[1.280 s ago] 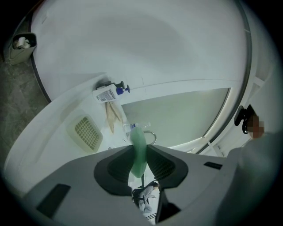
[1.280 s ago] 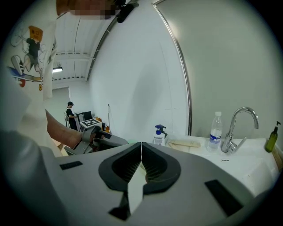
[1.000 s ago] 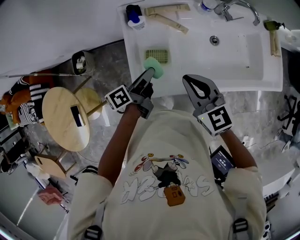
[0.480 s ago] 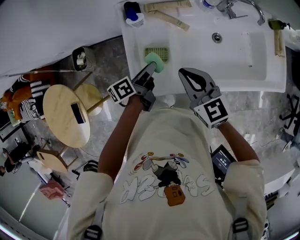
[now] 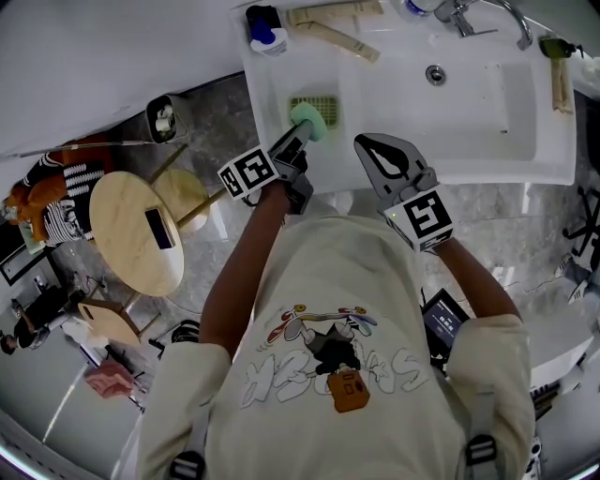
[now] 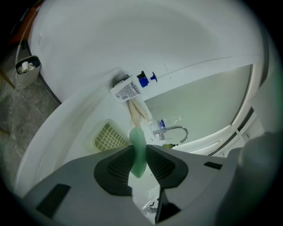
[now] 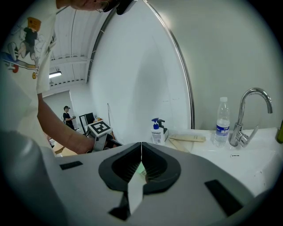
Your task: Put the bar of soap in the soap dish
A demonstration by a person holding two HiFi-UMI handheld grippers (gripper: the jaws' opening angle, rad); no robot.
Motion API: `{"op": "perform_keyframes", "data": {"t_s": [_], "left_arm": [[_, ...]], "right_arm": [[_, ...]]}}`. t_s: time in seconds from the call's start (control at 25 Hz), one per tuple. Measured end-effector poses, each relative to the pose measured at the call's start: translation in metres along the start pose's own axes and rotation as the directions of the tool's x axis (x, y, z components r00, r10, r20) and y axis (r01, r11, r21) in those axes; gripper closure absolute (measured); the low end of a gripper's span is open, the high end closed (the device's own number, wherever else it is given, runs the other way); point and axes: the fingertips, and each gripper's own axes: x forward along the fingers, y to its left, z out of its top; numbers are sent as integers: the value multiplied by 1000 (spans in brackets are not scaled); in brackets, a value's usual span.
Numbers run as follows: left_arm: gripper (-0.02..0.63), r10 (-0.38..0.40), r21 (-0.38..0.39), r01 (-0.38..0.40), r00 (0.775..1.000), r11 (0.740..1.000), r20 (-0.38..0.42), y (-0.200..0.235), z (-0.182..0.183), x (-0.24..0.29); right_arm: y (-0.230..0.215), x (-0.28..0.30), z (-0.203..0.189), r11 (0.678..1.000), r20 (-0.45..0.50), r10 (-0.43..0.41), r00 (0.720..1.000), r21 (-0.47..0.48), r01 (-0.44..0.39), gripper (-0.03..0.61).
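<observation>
A pale green bar of soap [image 5: 307, 122] is pinched between the jaws of my left gripper [image 5: 302, 130], which is shut on it. It hangs just over the front edge of the yellow-green slatted soap dish [image 5: 314, 106] on the white counter. In the left gripper view the soap [image 6: 138, 151] stands on edge between the pads, with the dish [image 6: 109, 137] below and to the left. My right gripper [image 5: 377, 147] is shut and holds nothing, over the counter's front edge to the right; its tips [image 7: 141, 145] meet.
The white washbasin counter [image 5: 281, 80] carries a blue-capped pump bottle [image 5: 266, 28], wrapped packets [image 5: 334, 28], a water bottle [image 7: 222, 116] and a chrome tap [image 5: 478, 11] above the basin drain [image 5: 435, 73]. A round wooden stool [image 5: 134, 234] and a waste bin [image 5: 165, 118] stand on the floor at left.
My left gripper has carried the soap a little further forward, onto the dish's near edge. The right gripper has drifted slightly left and stays shut.
</observation>
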Motion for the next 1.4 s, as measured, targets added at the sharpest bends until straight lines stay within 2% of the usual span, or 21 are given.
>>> {"op": "perform_keyframes", "data": {"t_s": [0.28,0.6,0.8,1.0,1.12,1.4], "left_arm": [[508,53,70,-50,998,996,-37,10,2,5],[508,166,172,-151,983,973,-79,21,1,15],[508,234,254,-203,967,946,-97,25,7,18],[508,304,372,-242,945,896,-118,28,12,21],[508,332,398,-261,936,879,-119,30,16,24],[508,339,403,-254,928,879,-155,35,17,31]], "right_arm": [[-1,4,2,1000,2,-2,1000,9,2,571],[-5,2,-3,1000,3,-3,1000,19,3,571],[-5,4,1,1000,15,-8,1000,23,7,571],[-7,1,-1,1000,17,-24,1000,17,24,571],[-7,0,0,999,18,-28,999,28,27,571],[-9,-2,0,999,19,-37,999,32,36,571]]}}
